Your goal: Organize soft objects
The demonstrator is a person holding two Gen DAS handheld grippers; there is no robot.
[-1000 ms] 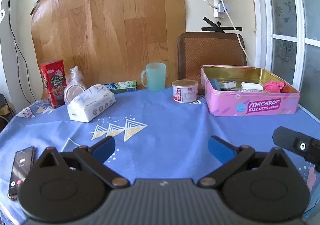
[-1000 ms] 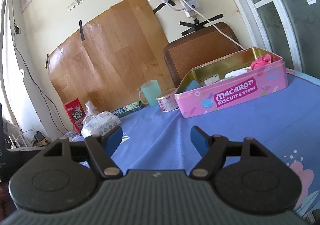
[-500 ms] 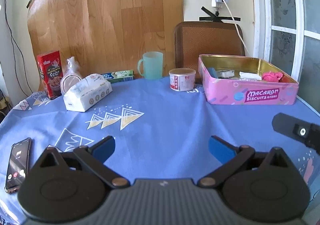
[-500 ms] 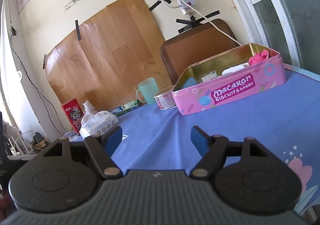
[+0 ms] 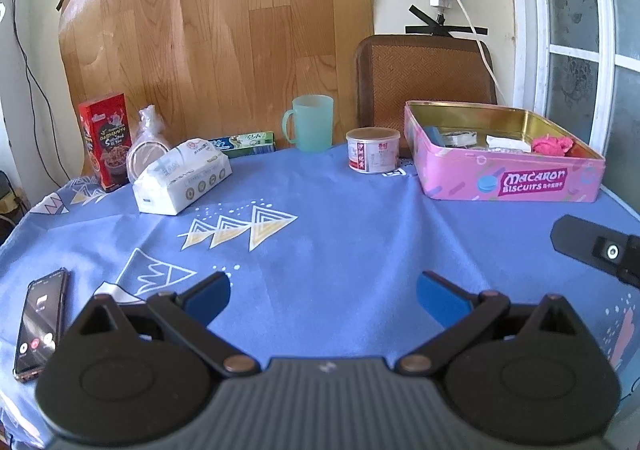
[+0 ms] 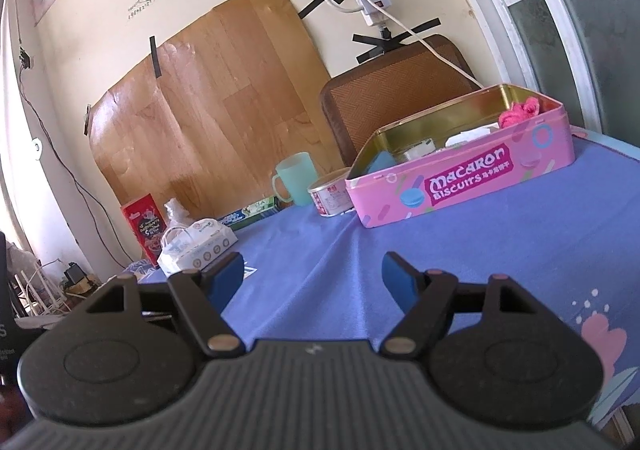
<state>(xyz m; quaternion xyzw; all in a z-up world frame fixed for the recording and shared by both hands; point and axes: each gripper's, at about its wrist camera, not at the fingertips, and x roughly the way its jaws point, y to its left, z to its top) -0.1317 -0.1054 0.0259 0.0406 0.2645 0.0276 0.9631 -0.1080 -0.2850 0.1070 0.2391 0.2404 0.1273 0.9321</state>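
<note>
Nothing is in hand yet, so by my reading the step is to choose a soft thing and reach for it. The likeliest candidate is the soft white plastic-wrapped pack of tissues (image 5: 182,179), lying on its side at the far left of the blue patterned tablecloth (image 5: 340,234), just beside the red snack carton (image 5: 105,141) and well apart from the open pink rectangular biscuit tin (image 5: 508,181) at the far right. The tin already holds a crumpled pink cloth-like lump (image 5: 551,145), a blue piece and some white wrapped bits — it looks like the collecting place.

To do it well, I would approach the pack along its long side and close across the narrow width, low enough to catch the body and not just the loose wrapper, which could slip or tear. Squeeze gently — it will give. Lift clear of the pale green plastic mug (image 5: 310,128) and the small round red-and-white tub (image 5: 373,149) on the way across.

The left gripper (image 5: 323,294) hangs over bare cloth, its blue pads spread wide, gripping and touching nothing. The right gripper (image 6: 313,277) is likewise wide apart and empty, with only tablecloth between its pads. A black phone (image 5: 40,324) lies at the near left edge, out of the way.
</note>
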